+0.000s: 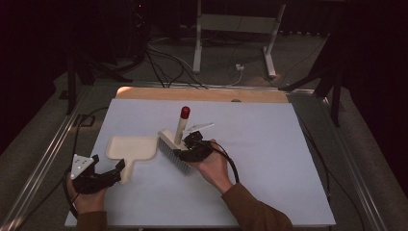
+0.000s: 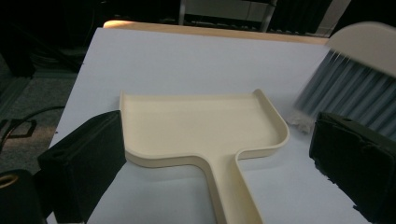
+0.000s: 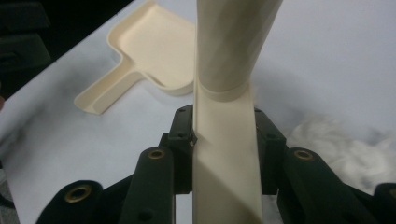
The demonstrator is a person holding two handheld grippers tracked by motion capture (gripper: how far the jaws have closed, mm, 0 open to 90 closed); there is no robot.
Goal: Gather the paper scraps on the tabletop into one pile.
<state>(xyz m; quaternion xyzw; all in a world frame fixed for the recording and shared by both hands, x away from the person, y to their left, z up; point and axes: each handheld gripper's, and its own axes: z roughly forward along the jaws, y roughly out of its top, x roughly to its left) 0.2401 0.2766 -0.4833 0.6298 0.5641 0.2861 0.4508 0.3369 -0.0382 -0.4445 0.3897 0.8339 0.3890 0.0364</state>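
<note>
— Look at the right claw (image 3: 224,154) first: its jaws are clamped on the cream handle of the brush (image 1: 174,142), low down near the head, with the red-tipped end sticking up. The bristles face the near edge of the counter (image 1: 269,144), right beside the open mouth of the dustpan (image 2: 201,126).

— And the left claw (image 1: 107,177)?

— Its jaws are spread wide, one on either side of the dustpan's handle at the near left corner, gripping nothing. That's my worry. The pan just lies flat and loose near the counter's middle.

— So if the brush pushes now?

— I'd guess the pan skids toward the left edge instead of taking anything in. There's a little tuft of white fluff (image 2: 299,120) by the bristles, just off the pan's right corner; a sweep could shove it under the lip or past it.

— Anything with the brush itself?

— The grip is narrow on a flat handle. Press down hard and I think it could twist between the jaws, so the bristles skate over the fluff.
</note>
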